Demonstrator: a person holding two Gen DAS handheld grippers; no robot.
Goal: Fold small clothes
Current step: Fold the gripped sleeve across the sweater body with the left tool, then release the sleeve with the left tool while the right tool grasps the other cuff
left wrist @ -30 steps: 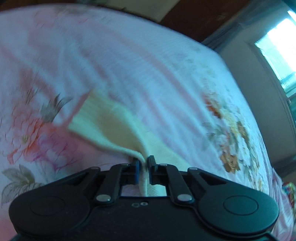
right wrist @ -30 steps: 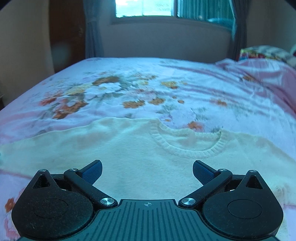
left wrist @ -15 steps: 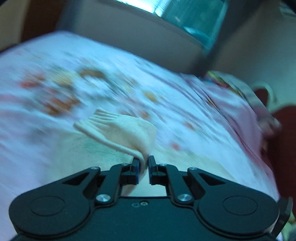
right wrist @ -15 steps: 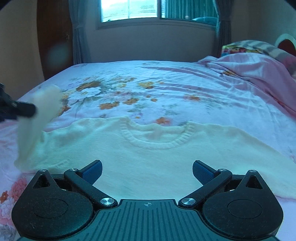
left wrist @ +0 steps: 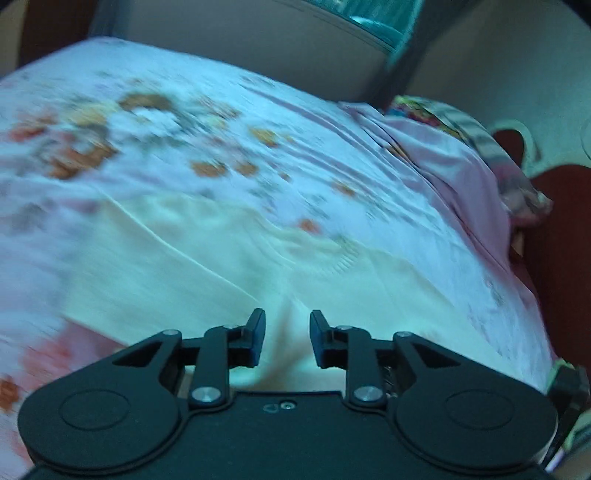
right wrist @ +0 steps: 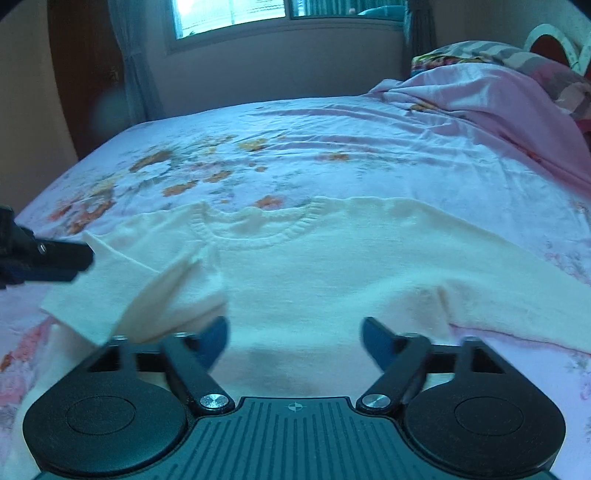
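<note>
A cream knitted sweater [right wrist: 332, 266] lies flat on the floral bedsheet [right wrist: 295, 147], neckline toward the window. Its left sleeve [right wrist: 162, 291] is folded inward across the chest. My left gripper [left wrist: 283, 338] is open just above the sweater [left wrist: 207, 266], nothing between its pads; it also shows at the left edge of the right wrist view [right wrist: 48, 258], beside the folded sleeve. My right gripper [right wrist: 295, 339] is open and empty, low over the sweater's lower body. The right sleeve [right wrist: 517, 288] lies spread out to the right.
A bunched pink blanket [right wrist: 498, 96] and patterned pillows [right wrist: 480, 51] lie at the bed's right. A window [right wrist: 236, 14] and curtains [right wrist: 136, 59] stand beyond the far edge. A red headboard [left wrist: 565, 236] stands on the right in the left wrist view.
My left gripper carried the sleeve over the sweater's body, then opened and let it go; the sleeve now lies folded inward. My right gripper's fingers moved somewhat closer together but stay open.
</note>
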